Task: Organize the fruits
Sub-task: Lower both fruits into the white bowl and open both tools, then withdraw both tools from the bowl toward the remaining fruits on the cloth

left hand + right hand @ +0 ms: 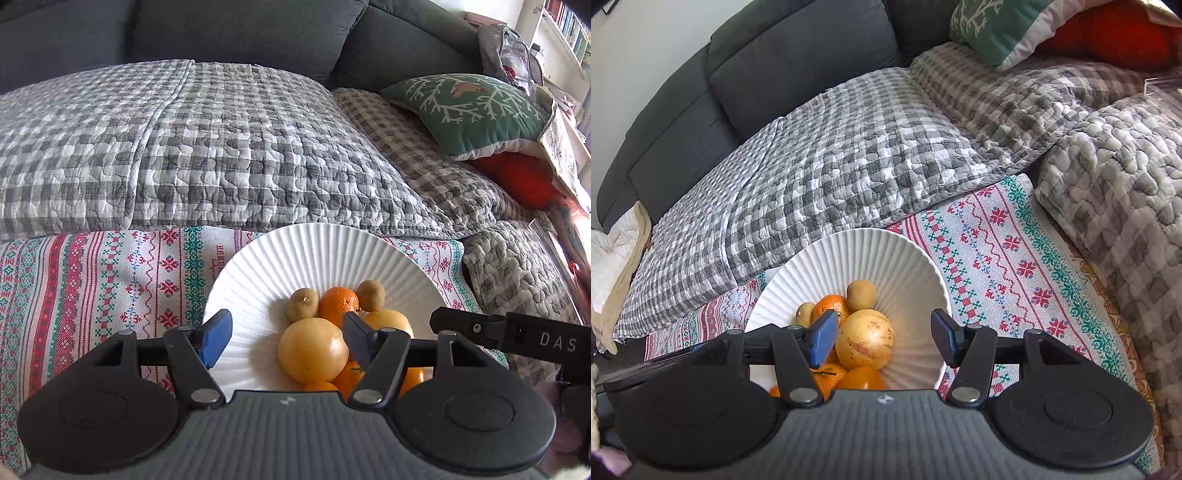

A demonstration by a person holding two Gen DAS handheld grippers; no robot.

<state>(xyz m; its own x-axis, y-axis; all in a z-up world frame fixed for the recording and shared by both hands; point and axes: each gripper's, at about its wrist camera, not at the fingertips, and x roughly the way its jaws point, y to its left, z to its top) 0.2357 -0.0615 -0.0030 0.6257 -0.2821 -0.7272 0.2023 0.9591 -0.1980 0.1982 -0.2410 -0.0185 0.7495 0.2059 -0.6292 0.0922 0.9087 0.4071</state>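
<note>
So, both grippers hang over a white ribbed plate (258, 258) w/ a pile of fruit on it. L gripper (286, 341) is spread wide, nothing held; its blue pads (218, 338) sit either side of a big yellow fruit (313, 350) w/o touching it, as far as the left view shows. R gripper (884, 338) is also released, pads apart, w/ a speckled yellow fruit (865, 339) between them, nearer the left pad; can't tell if that pad touches it. Pile in the left view: an orange (338, 303) behind the yellow fruit, two brown kiwis (303, 303) flanking it, more oranges low at the front, partly hidden by the gripper body. The fruit sits toward the near part of the plate; the far part is bare. Plate rests on a cross-stitch pattern cloth (110, 280), red/green on white. Behind that, a gray checked quilt (221, 147) over a dark sofa (240, 33), plus a green cushion (465, 110) at the right. R gripper's arm shows at the right edge of the left view, marked DAS.
</note>
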